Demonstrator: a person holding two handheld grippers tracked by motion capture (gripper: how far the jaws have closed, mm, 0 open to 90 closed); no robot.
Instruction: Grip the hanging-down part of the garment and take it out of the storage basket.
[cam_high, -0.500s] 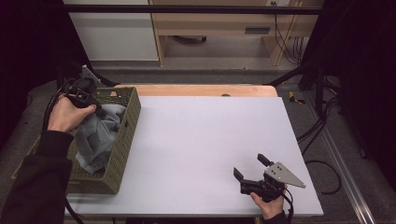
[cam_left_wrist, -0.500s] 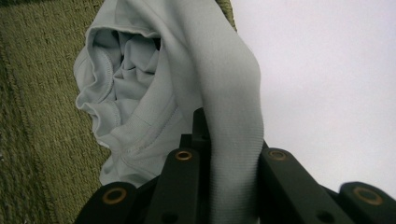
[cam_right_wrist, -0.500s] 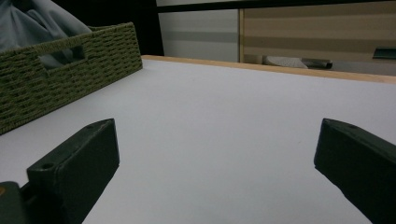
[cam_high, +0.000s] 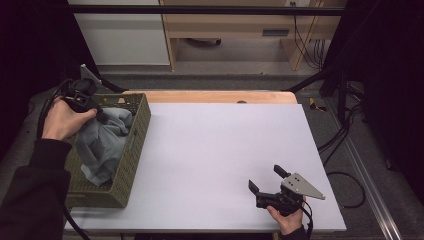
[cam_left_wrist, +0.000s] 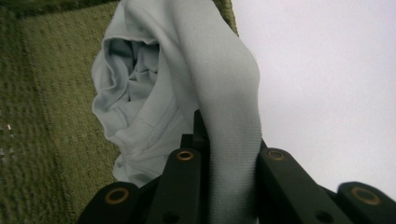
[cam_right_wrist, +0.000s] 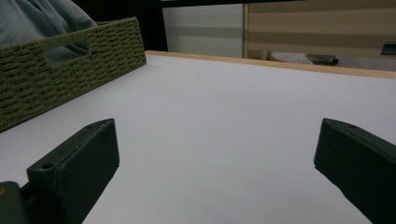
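1. Left hand (cam_high: 62, 119) is reaching in from the lower left, sleeve lying along the basket's (cam_high: 131, 165) outer side, palm wrapped over the left gripper (cam_high: 102, 116) at the basket's far end.
2. Left gripper is pointing down and inward over the basket, its grey plate tipped toward the far edge, cable looping behind the wrist.
3. Its jaws are pinching a fold of the grey cloth (cam_high: 104, 140); in the left gripper view the fold (cam_left_wrist: 224, 116) is running up between the two black jaws, held tight.
4. Cloth is hanging bunched from the grip, its lower part lying inside the basket; the upper part is rising above the rim.
5. Basket is sitting at the table's (cam_high: 215, 150) left edge, long side running front to back.
6. Right hand (cam_high: 286, 219) is resting at the near right edge of the table, wrist low.
7. Right gripper (cam_high: 265, 181) is lying about level, pointing toward the far left, jaws spread wide with only bare tabletop between them.
8. Right gripper is staying well apart from basket and cloth.
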